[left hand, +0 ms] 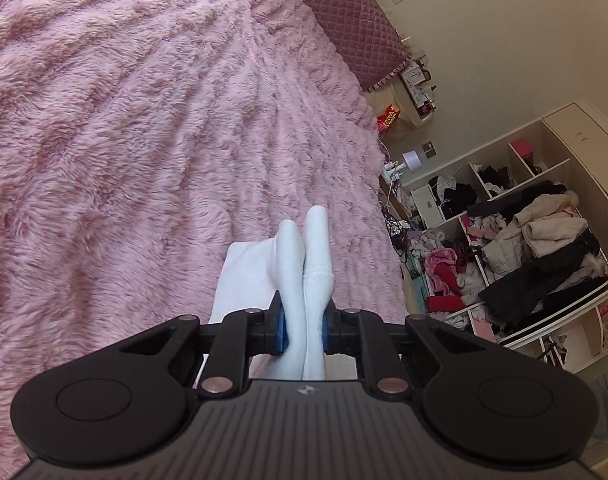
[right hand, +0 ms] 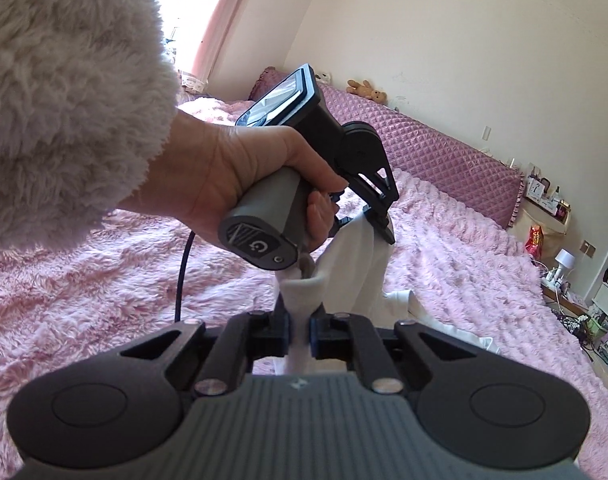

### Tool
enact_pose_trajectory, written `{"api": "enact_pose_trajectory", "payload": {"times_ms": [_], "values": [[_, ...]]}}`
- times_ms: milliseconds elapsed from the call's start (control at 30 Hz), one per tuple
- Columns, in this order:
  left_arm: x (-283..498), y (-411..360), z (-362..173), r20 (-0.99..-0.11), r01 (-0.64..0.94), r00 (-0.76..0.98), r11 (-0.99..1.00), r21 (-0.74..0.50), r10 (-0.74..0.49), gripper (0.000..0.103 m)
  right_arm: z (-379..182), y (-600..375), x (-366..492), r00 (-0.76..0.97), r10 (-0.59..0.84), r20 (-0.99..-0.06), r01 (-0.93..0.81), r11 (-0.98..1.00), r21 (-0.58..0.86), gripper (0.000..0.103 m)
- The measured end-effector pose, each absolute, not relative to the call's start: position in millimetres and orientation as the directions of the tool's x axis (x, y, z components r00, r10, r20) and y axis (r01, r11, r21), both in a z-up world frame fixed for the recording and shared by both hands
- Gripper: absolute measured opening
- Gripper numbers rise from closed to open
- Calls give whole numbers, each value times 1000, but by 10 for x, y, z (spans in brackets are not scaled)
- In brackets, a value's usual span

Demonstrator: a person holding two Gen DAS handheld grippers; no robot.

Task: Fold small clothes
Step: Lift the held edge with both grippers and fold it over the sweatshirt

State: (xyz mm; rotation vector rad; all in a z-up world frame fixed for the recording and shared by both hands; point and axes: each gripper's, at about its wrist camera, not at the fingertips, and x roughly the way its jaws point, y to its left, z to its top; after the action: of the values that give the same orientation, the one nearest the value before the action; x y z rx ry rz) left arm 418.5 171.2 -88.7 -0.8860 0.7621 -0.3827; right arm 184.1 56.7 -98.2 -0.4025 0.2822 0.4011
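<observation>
A pair of white socks (left hand: 304,264) is pinched between the blue pads of my left gripper (left hand: 304,330), with the toe ends sticking out forward above the pink fluffy blanket (left hand: 123,140). My right gripper (right hand: 299,330) is shut on another part of the white socks (right hand: 360,264), which hang stretched between both grippers. In the right wrist view the hand-held left gripper (right hand: 378,222) grips the socks from above. A further white cloth (right hand: 408,300) lies on the blanket below.
A quilted purple headboard cushion (right hand: 436,152) runs along the wall. A bedside stand with a small lamp (left hand: 414,160) and open shelves stuffed with clothes (left hand: 532,240) stand beside the bed. A teddy bear (right hand: 366,90) sits on the headboard.
</observation>
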Motion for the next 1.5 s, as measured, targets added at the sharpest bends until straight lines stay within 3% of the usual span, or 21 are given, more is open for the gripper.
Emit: {"api": "enact_pose_trajectory", "payload": {"times_ms": [333,767,1100,1500], "values": [[4338,769,-639,-480,49,630,648,-760,-610,17,-785,-312,1783,935,217,-279,-294,915,-274,3],[4433,-398,-613,-529,90,632,732,-676,-566,17,-818,-1512,1863,963,30,-269,-75,985,-158,2],[4453,-1261,-789,-603,128,580,792,-598,-548,17,-1123,-2286,1788,940,-79,-331,55,995,-82,1],[4420,-1828,-1038,-679,163,537,851,-499,-501,17,-1540,-2732,1765,907,-108,-406,130,991,27,1]]}}
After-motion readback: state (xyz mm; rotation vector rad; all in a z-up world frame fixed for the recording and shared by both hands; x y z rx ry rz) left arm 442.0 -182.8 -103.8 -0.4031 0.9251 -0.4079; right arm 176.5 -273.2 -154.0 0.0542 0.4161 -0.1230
